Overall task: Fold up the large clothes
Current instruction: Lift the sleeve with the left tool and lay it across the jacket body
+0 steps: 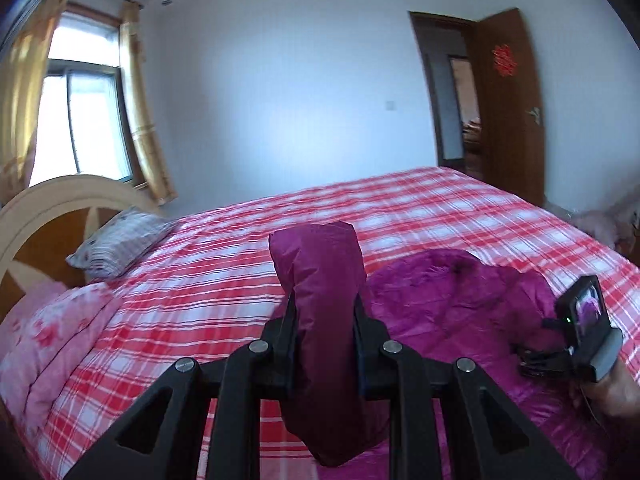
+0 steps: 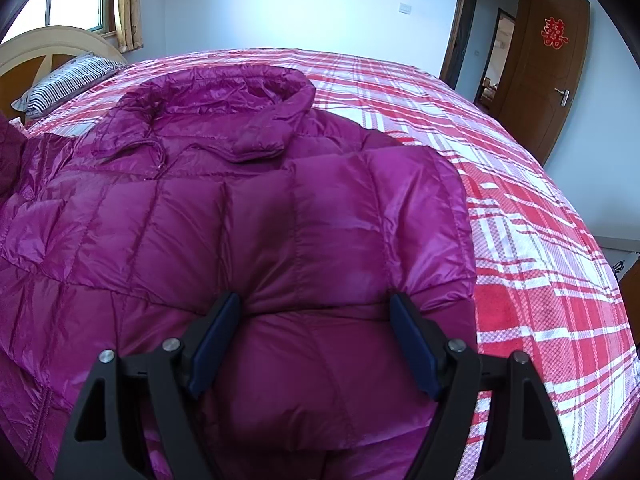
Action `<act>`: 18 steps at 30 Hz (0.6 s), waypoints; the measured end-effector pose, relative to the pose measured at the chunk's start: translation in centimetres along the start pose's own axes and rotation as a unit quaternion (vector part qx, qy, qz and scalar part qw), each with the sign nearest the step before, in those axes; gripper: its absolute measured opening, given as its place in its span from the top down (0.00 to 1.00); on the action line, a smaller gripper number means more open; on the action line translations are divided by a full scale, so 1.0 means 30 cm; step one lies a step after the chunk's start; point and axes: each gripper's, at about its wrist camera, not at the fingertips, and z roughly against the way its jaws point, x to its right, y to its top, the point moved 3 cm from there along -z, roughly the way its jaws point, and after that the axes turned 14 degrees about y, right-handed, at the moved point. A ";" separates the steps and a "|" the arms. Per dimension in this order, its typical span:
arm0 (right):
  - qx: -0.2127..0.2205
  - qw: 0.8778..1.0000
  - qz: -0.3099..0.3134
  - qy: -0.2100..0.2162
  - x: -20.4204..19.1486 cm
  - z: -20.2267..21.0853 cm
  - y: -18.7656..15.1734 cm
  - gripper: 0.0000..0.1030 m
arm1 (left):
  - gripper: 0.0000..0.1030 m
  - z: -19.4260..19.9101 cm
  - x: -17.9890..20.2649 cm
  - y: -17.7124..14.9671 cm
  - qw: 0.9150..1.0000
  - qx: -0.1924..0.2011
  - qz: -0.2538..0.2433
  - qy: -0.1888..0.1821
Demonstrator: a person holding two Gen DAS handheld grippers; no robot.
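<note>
A magenta down jacket (image 2: 240, 208) lies spread on the red checked bedcover (image 2: 540, 240), with its hood (image 2: 240, 92) toward the far side. My right gripper (image 2: 316, 312) rests on its near part. The jaws stand wide, and both blue pads (image 2: 216, 336) dig into a puffy fold that bulges between them. In the left wrist view my left gripper (image 1: 324, 300) is shut on a jacket sleeve (image 1: 316, 256). The sleeve is lifted above the bed, its cuff end standing up past the fingertips and the rest hanging below. The jacket body (image 1: 460, 300) lies to the right.
A striped pillow (image 1: 120, 240) and a pink floral quilt (image 1: 52, 344) lie by the cream headboard (image 2: 40, 46) on the left. A brown door (image 2: 552, 60) stands open at the right. The right gripper's camera (image 1: 586, 312) and a hand (image 1: 616, 392) show at the right edge.
</note>
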 end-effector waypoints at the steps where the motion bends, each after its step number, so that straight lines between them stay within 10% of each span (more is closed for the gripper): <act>1: 0.000 1.000 0.000 0.000 0.001 0.000 0.001 0.23 | 0.79 -0.005 0.042 -0.006 1.000 -0.001 -0.010 -0.008; 18: 0.003 1.000 -0.003 0.002 -0.001 -0.003 -0.001 0.23 | 0.72 -0.175 0.626 -0.255 0.989 -0.063 -0.114 -0.075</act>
